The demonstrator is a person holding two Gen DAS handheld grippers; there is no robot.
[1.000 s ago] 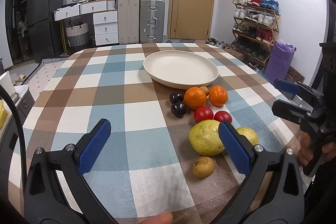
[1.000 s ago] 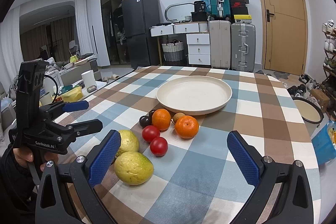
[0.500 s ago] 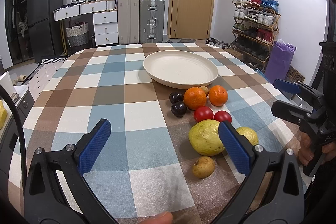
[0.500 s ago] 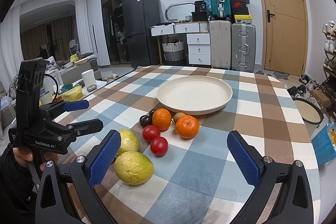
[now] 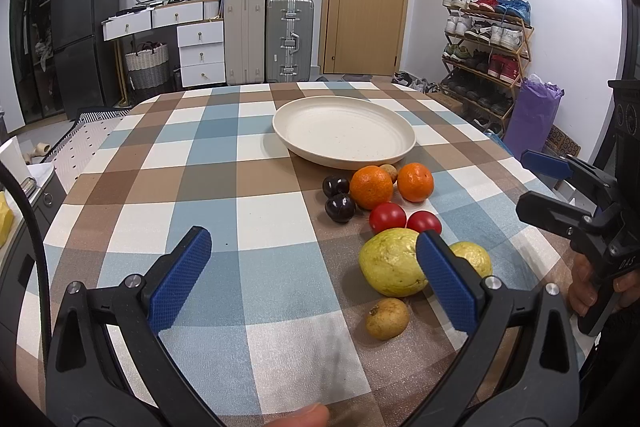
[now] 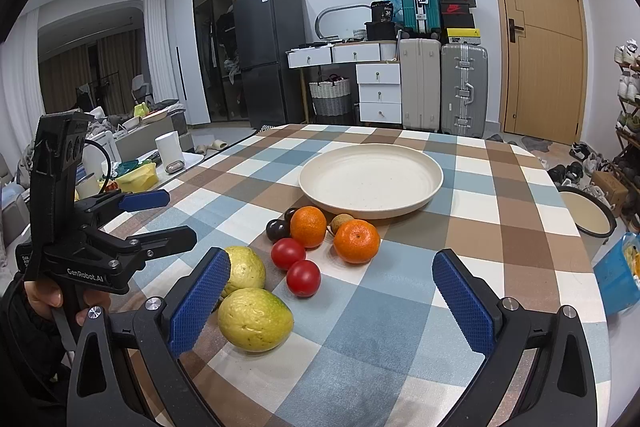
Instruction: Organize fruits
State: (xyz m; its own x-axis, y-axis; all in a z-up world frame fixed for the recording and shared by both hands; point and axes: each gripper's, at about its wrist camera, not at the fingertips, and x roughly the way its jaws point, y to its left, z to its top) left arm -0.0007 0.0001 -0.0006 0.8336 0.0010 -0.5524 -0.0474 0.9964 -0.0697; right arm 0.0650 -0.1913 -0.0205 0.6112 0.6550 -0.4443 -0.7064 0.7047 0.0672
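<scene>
An empty cream plate (image 5: 344, 131) (image 6: 370, 177) sits mid-table on the checked cloth. In front of it lie two oranges (image 5: 371, 187) (image 6: 356, 241), two red tomatoes (image 5: 387, 218) (image 6: 303, 277), two dark plums (image 5: 339, 207) (image 6: 277, 229), two yellow-green guavas (image 5: 390, 262) (image 6: 254, 319) and small brown fruits (image 5: 387, 318) (image 6: 341, 221). My left gripper (image 5: 316, 275) is open and empty, near the table's front edge, left of the fruit. My right gripper (image 6: 330, 301) is open and empty, just short of the guavas. Each gripper shows in the other's view (image 5: 556, 183) (image 6: 156, 217).
The round table (image 5: 160, 211) drops off at its edges. Suitcases (image 5: 288, 39), drawers and a fridge stand behind. A shoe rack (image 5: 488, 43) is at the right. A bowl (image 6: 588, 217) and blue bag (image 6: 616, 279) lie off the table's right side.
</scene>
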